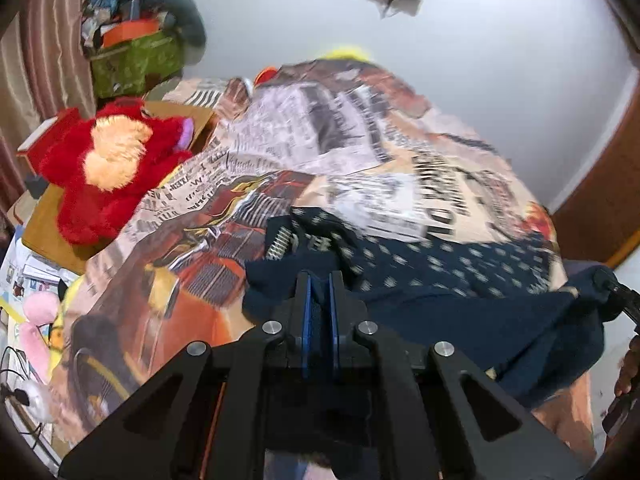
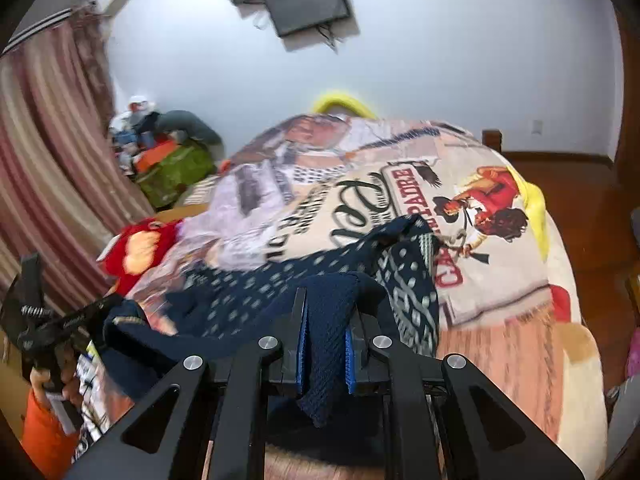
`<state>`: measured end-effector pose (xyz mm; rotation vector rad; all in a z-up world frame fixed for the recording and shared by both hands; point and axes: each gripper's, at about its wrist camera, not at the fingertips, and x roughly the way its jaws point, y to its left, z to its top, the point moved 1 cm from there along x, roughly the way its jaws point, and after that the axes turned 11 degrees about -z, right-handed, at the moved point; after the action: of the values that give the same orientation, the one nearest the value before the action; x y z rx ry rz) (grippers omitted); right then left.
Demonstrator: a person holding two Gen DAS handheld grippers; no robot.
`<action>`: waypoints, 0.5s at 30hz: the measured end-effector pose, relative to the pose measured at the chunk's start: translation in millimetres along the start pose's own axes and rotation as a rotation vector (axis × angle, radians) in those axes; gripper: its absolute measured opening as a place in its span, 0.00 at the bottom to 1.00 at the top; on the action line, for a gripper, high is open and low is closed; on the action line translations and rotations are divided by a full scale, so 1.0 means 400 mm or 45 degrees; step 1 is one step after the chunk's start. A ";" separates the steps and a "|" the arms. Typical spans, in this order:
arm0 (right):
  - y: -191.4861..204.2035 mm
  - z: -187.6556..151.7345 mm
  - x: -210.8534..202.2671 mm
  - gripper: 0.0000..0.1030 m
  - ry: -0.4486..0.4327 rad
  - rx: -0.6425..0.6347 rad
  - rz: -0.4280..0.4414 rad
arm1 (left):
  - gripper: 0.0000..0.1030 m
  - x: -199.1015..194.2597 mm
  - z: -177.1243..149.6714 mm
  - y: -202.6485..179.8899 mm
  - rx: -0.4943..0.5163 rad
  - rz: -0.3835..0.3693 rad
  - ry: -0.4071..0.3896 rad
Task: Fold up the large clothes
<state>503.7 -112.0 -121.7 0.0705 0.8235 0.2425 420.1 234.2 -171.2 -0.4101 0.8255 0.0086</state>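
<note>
Left wrist view: our left tool [image 1: 319,300] pinches the navy sweater [image 1: 440,276] over the bed [image 1: 180,280]. Our right tool [image 2: 325,332] clamps its knit edge too.

Red plush toy [image 1: 108,168] beside printed blanket [image 1: 360,128]

1 navy garment [image 2: 280,280] | 1 printed blanket [image 2: 500,308] | 1 red plush toy [image 1: 104,168] (fluffy) | 1 wall screen [image 2: 306,4]
</note>
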 end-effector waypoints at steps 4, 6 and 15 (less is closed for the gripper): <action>-0.028 0.040 0.159 0.12 0.107 0.069 -0.012 | 0.07 0.127 0.023 0.047 -0.030 0.054 0.064; -0.039 0.044 0.218 0.12 0.139 0.080 -0.024 | 0.07 0.185 0.023 0.063 -0.021 0.092 0.091; -0.063 0.042 0.345 0.12 0.190 0.016 -0.043 | 0.03 0.288 0.008 0.142 0.044 0.322 0.145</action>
<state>610.9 -102.5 -212.9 0.0510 0.9741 0.2126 491.9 270.4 -271.5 -0.2731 0.9846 0.2068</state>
